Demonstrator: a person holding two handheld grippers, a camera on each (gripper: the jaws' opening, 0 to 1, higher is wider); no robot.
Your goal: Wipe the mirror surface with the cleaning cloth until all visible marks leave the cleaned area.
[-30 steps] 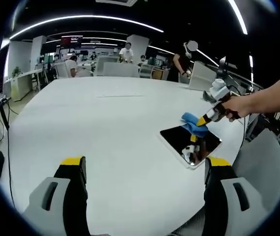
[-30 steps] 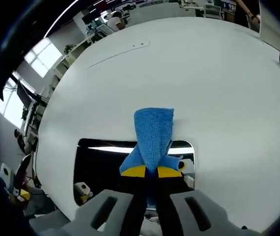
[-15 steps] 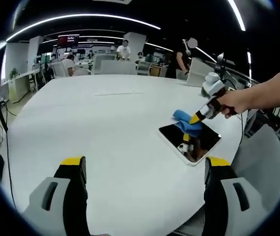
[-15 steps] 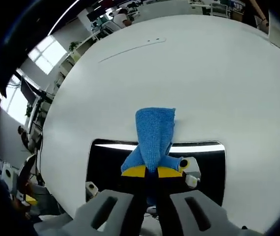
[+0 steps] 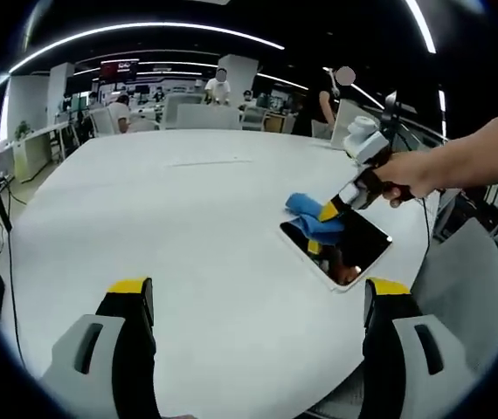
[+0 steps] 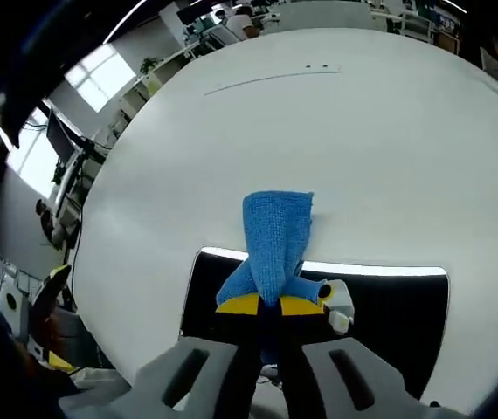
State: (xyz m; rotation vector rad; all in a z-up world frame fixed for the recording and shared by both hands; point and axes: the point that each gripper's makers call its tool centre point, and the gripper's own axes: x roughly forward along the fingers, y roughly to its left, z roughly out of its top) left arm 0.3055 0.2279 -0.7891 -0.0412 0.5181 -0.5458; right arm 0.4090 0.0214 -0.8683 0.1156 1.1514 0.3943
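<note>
Mirror [image 5: 341, 249] lies flat on white table [image 5: 188, 227], near table edge. Looks thin, hard, easy to break, so press soft. Blue cloth [image 6: 275, 231] is soft, floppy, light; best held by bunched end. Right gripper [image 6: 260, 305] pinches cloth tight at that end; loose end hangs over mirror's far edge onto table. Hand [image 5: 406, 175] tilts gripper down at mirror. Left gripper [image 5: 258, 305] hangs above table, jaws spread wide, holds nothing.

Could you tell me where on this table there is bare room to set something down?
Nearly all of the white table is bare: the wide stretch between the open left gripper and the far edge. The one busy spot is the near right corner, where the mirror lies under the blue cloth held by the right gripper.
</note>
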